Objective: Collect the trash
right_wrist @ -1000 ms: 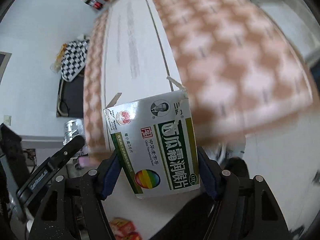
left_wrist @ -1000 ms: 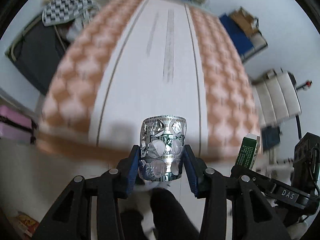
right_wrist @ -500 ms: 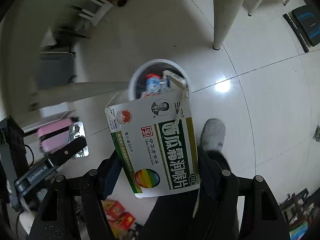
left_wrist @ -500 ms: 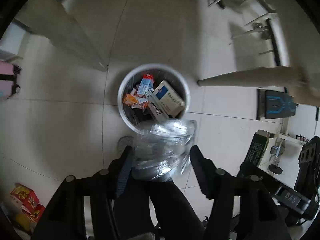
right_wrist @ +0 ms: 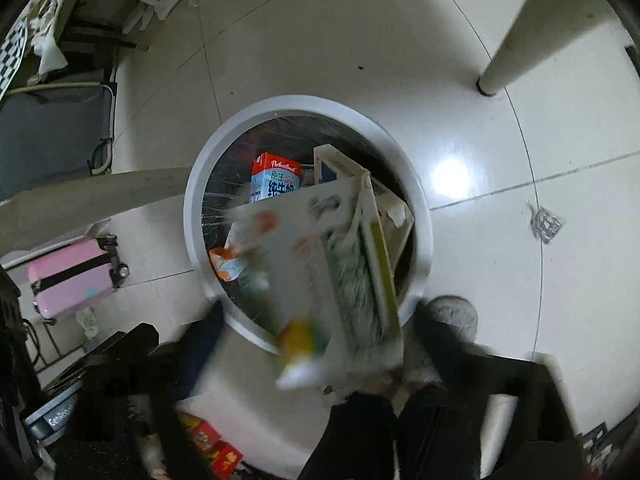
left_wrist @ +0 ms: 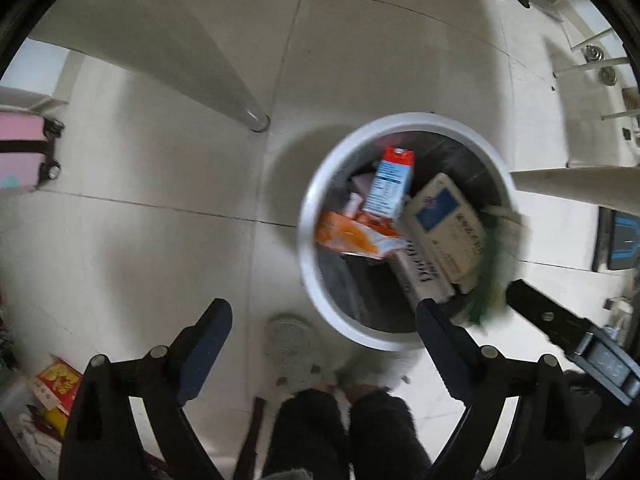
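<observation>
A white-rimmed trash bin [left_wrist: 305, 240] stands on the tiled floor, holding a milk carton [left_wrist: 390, 188], an orange wrapper [left_wrist: 348, 236] and a white-and-blue box [left_wrist: 448, 224]. My left gripper [left_wrist: 324, 320] hangs just in front of the bin, its jaws opening wide with nothing between them. The blister pack is not in view. My right gripper [right_wrist: 316, 340] is blurred above the bin [right_wrist: 192, 208], jaws opening. The white-and-green medicine box [right_wrist: 320, 276] is loose between the fingers, tilted and blurred over the bin's mouth. It shows as a green smear [left_wrist: 490, 276] in the left wrist view.
Table legs [left_wrist: 224, 92] [right_wrist: 508, 56] rise beside the bin. A person's dark trouser legs and grey slippers [right_wrist: 454, 314] stand at its near side. A pink suitcase [right_wrist: 72, 280] is at the left, red packets [left_wrist: 58, 380] lie near it, and a silvery crumpled piece [right_wrist: 546, 224] lies on the floor.
Both grippers came down from the table to the bin on the floor and opened. The blister pack left the left gripper; the medicine box slipped free of the right.
</observation>
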Demonstrator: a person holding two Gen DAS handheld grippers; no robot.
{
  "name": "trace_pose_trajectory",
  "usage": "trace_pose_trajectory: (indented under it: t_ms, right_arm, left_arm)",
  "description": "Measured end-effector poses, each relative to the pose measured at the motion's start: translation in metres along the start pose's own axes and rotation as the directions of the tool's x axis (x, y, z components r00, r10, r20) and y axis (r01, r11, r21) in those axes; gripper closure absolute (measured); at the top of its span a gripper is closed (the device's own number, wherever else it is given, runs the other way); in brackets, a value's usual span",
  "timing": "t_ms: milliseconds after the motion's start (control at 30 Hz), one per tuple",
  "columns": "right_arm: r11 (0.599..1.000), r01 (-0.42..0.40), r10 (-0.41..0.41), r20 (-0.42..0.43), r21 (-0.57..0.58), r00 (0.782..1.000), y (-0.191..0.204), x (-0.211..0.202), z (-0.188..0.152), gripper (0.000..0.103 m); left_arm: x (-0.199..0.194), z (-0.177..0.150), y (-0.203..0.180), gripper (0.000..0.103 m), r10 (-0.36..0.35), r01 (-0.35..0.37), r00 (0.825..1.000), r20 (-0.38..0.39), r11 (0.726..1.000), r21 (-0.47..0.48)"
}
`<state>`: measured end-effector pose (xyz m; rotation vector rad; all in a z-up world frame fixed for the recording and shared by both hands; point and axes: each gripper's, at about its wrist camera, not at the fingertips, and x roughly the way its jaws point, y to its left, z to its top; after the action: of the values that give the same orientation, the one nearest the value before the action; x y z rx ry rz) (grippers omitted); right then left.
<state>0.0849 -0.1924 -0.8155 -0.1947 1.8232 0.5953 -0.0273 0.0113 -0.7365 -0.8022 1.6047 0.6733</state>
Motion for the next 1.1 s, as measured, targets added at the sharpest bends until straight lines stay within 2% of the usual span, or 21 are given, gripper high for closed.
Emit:
trace_pose_trajectory:
  t_ms: [100, 233, 367, 467, 800, 967, 1100]
  right_arm:
    - [0.995, 0.085, -0.083, 0.035, -0.051, 0.996, 0.006, -0.007, -0.008, 0.000]
    - [0.975, 0.199, -0.191, 0.083, -0.103, 0.978, 0.013, -0.033, -0.024, 0.000]
    - [0.958, 0.258, -0.246, 0.106, -0.123, 0.963, 0.021, -0.077, -0.048, 0.000]
    - [0.951, 0.281, -0.264, 0.133, -0.128, 0.955, 0.030, -0.130, -0.069, 0.000]
    - [0.951, 0.253, -0.217, 0.197, -0.177, 0.956, 0.079, -0.331, -0.141, 0.000]
    - [0.959, 0.187, -0.145, 0.202, -0.212, 0.969, 0.099, -0.426, -0.180, 0.000]
    - [0.961, 0.131, -0.079, 0.212, -0.243, 0.974, 0.112, -0.495, -0.211, 0.000]
  left_arm:
    - [-0.009, -0.008, 0.005, 0.009, 0.067, -0.067, 0.998, 0.022, 0.997, 0.023]
    - [-0.038, -0.024, 0.004, 0.009, 0.099, -0.102, 0.993, 0.058, 0.994, 0.050]
    - [-0.078, -0.043, 0.001, 0.009, 0.100, -0.104, 0.992, 0.078, 0.993, 0.053]
    - [-0.120, -0.059, -0.006, 0.009, 0.093, -0.099, 0.991, 0.100, 0.993, 0.066]
    - [-0.300, -0.116, -0.022, 0.009, 0.004, -0.022, 0.982, 0.187, 0.995, 0.095]
    - [-0.387, -0.143, -0.018, 0.009, -0.084, 0.058, 0.971, 0.222, 0.991, 0.119]
    - [-0.439, -0.162, -0.014, 0.009, -0.147, 0.113, 0.959, 0.243, 0.983, 0.148]
